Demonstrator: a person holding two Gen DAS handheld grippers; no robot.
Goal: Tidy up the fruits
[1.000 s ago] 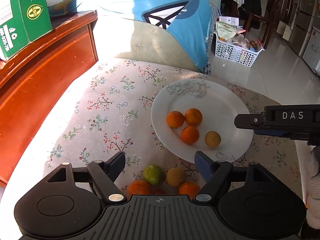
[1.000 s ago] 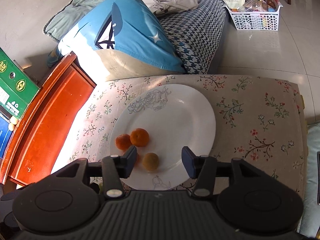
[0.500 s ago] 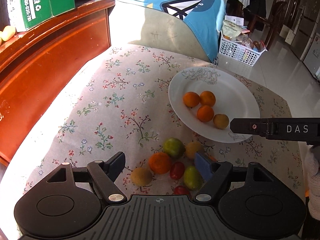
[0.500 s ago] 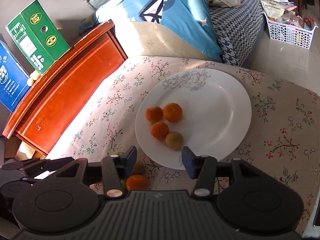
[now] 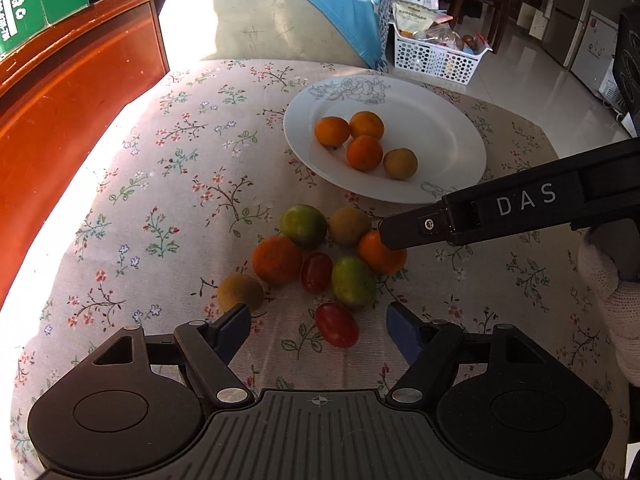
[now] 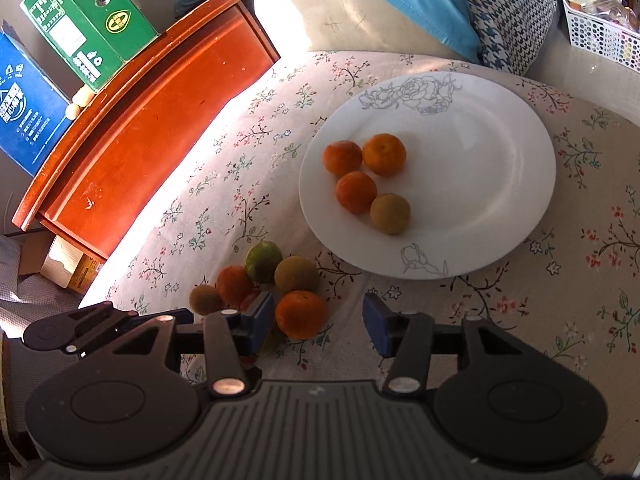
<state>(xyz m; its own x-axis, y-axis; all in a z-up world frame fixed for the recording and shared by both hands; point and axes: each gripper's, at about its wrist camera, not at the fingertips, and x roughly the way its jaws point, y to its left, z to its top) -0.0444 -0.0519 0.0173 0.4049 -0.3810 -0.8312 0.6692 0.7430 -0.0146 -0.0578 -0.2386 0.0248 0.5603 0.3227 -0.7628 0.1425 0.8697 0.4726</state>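
Note:
A white plate (image 5: 452, 136) (image 6: 500, 168) on the floral cloth holds three oranges and a yellowish fruit (image 5: 400, 163). In front of it lies a loose pile: oranges (image 5: 277, 259), green fruits (image 5: 303, 225), yellowish fruits and two red tomatoes (image 5: 336, 325). My left gripper (image 5: 318, 330) is open and empty, just short of the nearest tomato. My right gripper (image 6: 318, 318) is open, with an orange (image 6: 301, 314) between its fingers, untouched. Its finger (image 5: 500, 210) shows from the side in the left wrist view, over the pile's right edge.
A red wooden cabinet (image 6: 152, 120) stands at the left with green (image 6: 88, 20) and blue boxes on it. A blue cushion (image 5: 340, 4) lies behind the table. A white basket (image 5: 436, 56) sits on the floor at the back right.
Both grippers have pulled back and down from the plate toward the loose fruit pile. The right gripper now straddles an orange at the pile's edge. Both stayed open.

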